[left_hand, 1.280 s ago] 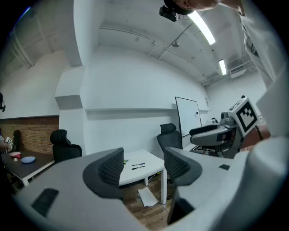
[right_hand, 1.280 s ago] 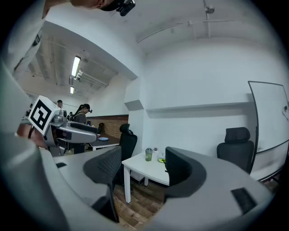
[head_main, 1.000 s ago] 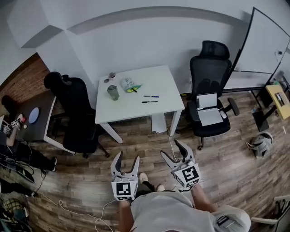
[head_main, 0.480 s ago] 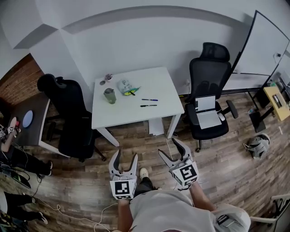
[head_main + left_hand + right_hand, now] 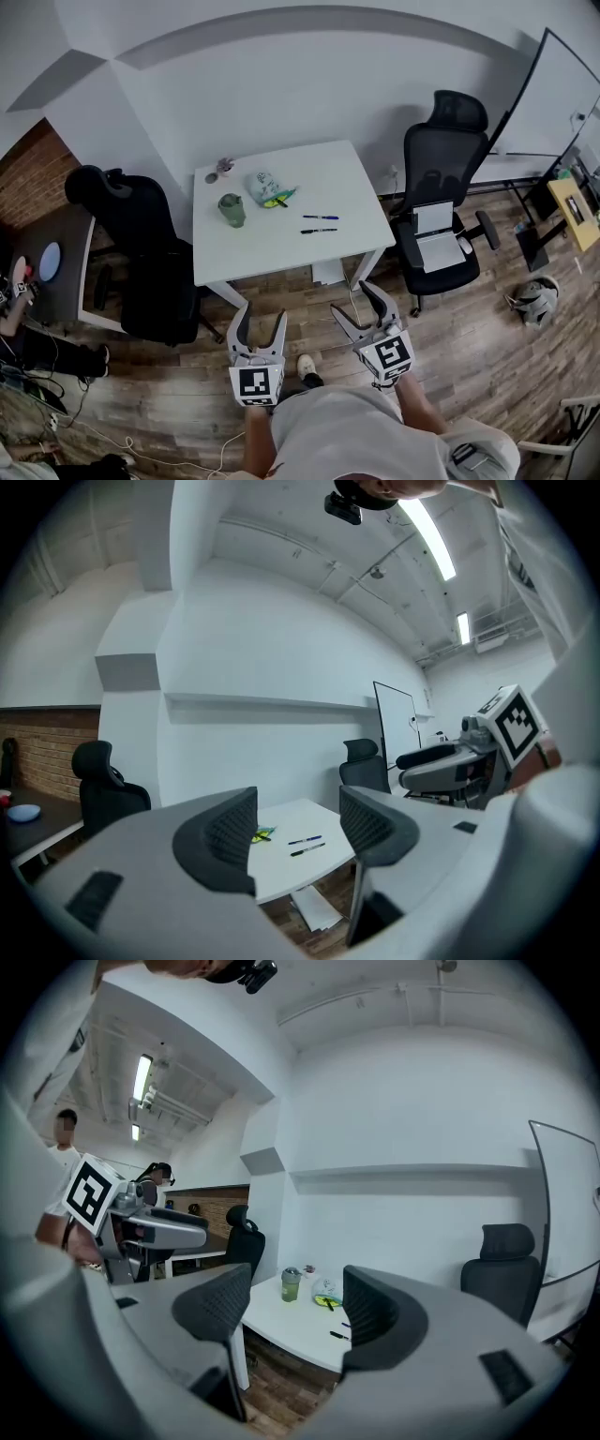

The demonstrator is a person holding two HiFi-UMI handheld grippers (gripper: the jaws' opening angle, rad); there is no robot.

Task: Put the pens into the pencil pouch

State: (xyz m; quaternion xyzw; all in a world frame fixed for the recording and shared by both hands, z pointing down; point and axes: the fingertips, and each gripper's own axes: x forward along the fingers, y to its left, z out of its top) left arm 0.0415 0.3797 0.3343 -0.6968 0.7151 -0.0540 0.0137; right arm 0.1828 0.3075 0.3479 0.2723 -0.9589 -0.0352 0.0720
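White table (image 5: 347,187) had come nearer as we walked up. Our left claw (image 5: 262,315) and right claw (image 5: 353,299) were open and empty. Both pens (image 5: 320,217) lay on it near the pouch (image 5: 264,185), not reached yet.

I see a white table (image 5: 347,202). On it are a green cup (image 5: 232,209), a pale pencil pouch (image 5: 262,183) with yellow-green at its edge, a blue pen (image 5: 321,217) and a black pen (image 5: 319,231). Right of the table, a black office chair (image 5: 448,164) stands on a brown plank floor (image 5: 487,319).
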